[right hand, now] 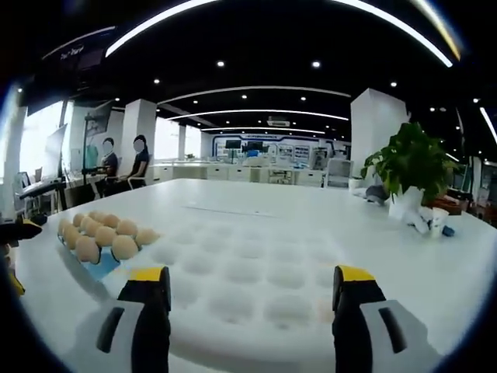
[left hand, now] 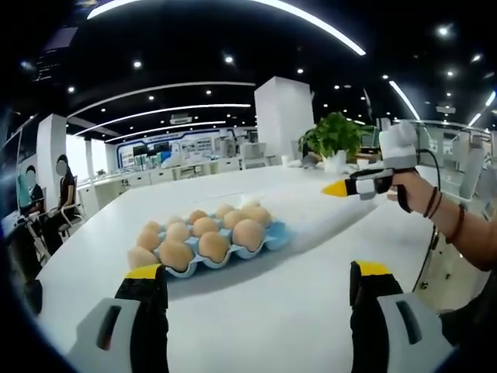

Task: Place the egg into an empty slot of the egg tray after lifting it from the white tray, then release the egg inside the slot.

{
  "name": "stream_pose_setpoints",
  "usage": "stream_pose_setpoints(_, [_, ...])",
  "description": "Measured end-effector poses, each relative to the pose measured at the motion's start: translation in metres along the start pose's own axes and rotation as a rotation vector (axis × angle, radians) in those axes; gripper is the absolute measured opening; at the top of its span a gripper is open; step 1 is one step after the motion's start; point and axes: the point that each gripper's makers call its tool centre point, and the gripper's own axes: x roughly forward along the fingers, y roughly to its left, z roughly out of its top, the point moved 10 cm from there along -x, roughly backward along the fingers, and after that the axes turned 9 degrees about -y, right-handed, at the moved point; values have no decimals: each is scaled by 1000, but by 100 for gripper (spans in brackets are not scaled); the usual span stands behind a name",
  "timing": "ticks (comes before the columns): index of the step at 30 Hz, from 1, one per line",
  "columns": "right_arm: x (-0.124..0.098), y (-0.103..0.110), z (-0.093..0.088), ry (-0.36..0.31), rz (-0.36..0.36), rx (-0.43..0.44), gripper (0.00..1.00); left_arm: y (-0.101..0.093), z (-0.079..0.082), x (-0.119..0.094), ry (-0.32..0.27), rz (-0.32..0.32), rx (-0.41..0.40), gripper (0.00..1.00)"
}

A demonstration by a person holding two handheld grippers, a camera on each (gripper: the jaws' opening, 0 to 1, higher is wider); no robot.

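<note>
A bright open office with ceiling strip lights holds a wide white bench (left hand: 256, 311); on it the white tray (right hand: 256, 272) lies right in front of the right tool (right hand: 247, 289), its dimples apparently bare, and the blue egg tray (left hand: 268, 239) sits just left of it, packed with brown eggs (left hand: 211, 245). Both tools stand with jaws apart and hold nothing, the left tool (left hand: 258, 281) near the egg tray. I judge the job largely done, and free slots are hard to spot; the bench has ample room all round.

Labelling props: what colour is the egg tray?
Light blue egg tray, clearest in the left gripper view.
</note>
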Motion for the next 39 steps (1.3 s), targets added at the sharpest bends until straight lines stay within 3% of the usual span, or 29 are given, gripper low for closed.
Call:
stream_pose_setpoints(19, [-7,-35,-9,17,-102,6,75,0,1,2,11,3,4,99])
stream_pose_setpoints(26, [-12,-51,-14,16,-157,-5,53,1,2,1,8,7,6,99])
stream_pose_setpoints(39, [-9,-54,-25,55,-171,-47,31,8,1,-3,9,14,7,99])
